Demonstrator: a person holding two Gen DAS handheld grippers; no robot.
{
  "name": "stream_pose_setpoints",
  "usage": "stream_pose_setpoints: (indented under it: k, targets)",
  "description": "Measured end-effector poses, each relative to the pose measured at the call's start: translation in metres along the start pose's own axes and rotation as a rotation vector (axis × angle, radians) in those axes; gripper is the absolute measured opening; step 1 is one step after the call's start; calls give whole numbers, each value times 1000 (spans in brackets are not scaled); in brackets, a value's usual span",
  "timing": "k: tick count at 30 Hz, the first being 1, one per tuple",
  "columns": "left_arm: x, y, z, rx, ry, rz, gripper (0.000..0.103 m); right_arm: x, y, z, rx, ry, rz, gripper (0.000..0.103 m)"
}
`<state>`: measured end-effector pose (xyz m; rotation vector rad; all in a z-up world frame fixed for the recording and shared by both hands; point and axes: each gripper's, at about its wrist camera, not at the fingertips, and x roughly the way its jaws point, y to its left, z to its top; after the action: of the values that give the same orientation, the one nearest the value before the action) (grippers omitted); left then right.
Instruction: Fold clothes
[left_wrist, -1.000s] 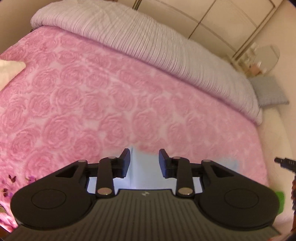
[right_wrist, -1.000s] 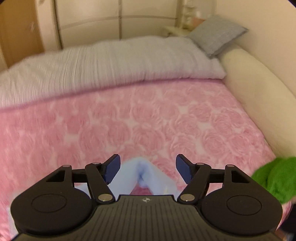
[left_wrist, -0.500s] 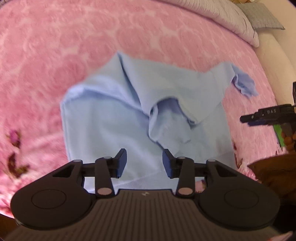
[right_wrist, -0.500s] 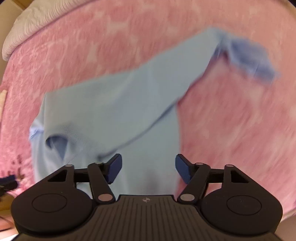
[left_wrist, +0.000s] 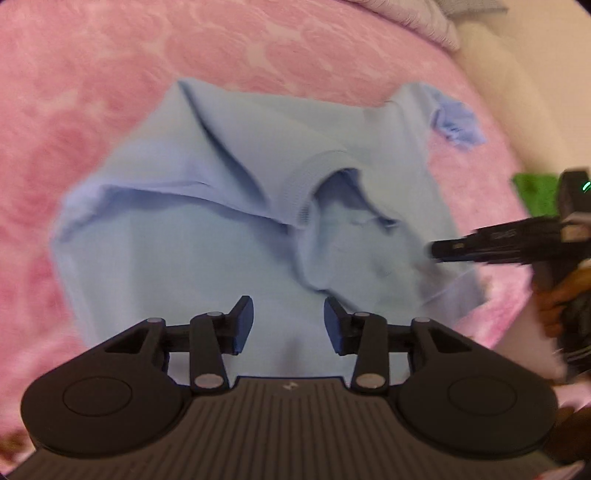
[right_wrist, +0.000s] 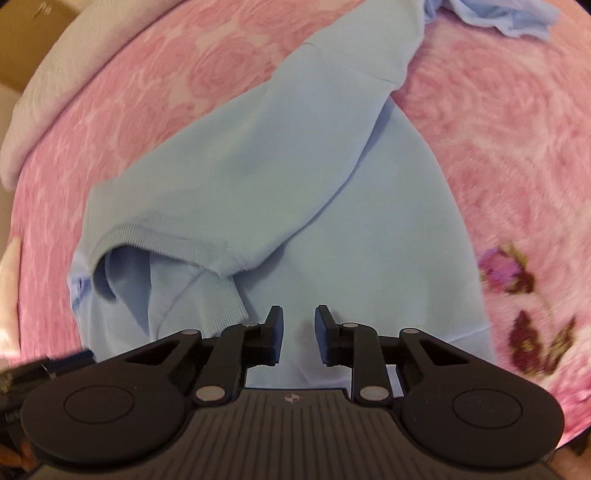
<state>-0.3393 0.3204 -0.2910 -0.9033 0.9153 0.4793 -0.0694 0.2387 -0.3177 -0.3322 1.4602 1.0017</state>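
Pink rose-patterned bedspread (left_wrist: 258, 40) fills both of your views, covering the bed. On it lies the light blue shirt (left_wrist: 207, 236), spread mostly flat, taking up the centre of the left wrist view; its ribbed collar (left_wrist: 306, 184) sits folded over near the middle, and one sleeve (left_wrist: 454, 122) bunches toward 1 o'clock. A grey blanket (right_wrist: 40, 107) edges the bedspread at 10 o'clock in the right wrist view. A green cloth (left_wrist: 532, 192) shows at 3 o'clock in the left view, behind your other tool. Your left hand-held gripper (left_wrist: 288, 325) hangs over the shirt's lower part, released, jaws wide apart. Your right hand-held gripper (right_wrist: 298, 334) is over the shirt too, jaws narrowed but with a clear gap, clamping nothing.
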Motion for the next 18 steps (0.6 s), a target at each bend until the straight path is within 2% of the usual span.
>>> stream_pose_setpoints:
  k: [3, 5, 8, 10, 11, 12, 14, 16, 18]
  targets:
    - [18, 6, -8, -175, -28, -107, 45, 6, -4, 4, 10, -13, 33, 30]
    - [32, 10, -14, -300, -62, -137, 45, 13, -8, 9, -11, 6, 46, 31]
    - [54, 13, -19, -417, -97, -100, 43, 23, -8, 17, -70, 6, 72, 31]
    - [65, 14, -19, -464, -126, -97, 34, 30, -5, 20, -113, 12, 73, 31]
    - [66, 14, -17, -478, -141, -114, 18, 34, -4, 22, -135, 21, 74, 31]
    - [68, 14, -15, -490, -157, -130, 8, 38, -2, 25, -157, 34, 74, 31]
    - [58, 9, -5, -434, -195, -97, 2, 45, 8, 34, -224, 45, 76, 30]
    - [26, 7, 21, -301, -288, 4, 2, 49, 22, 47, -299, 43, 73, 28]
    - [-6, 5, 48, -167, -380, 105, 2, 43, 41, 69, -357, -35, 94, 26]
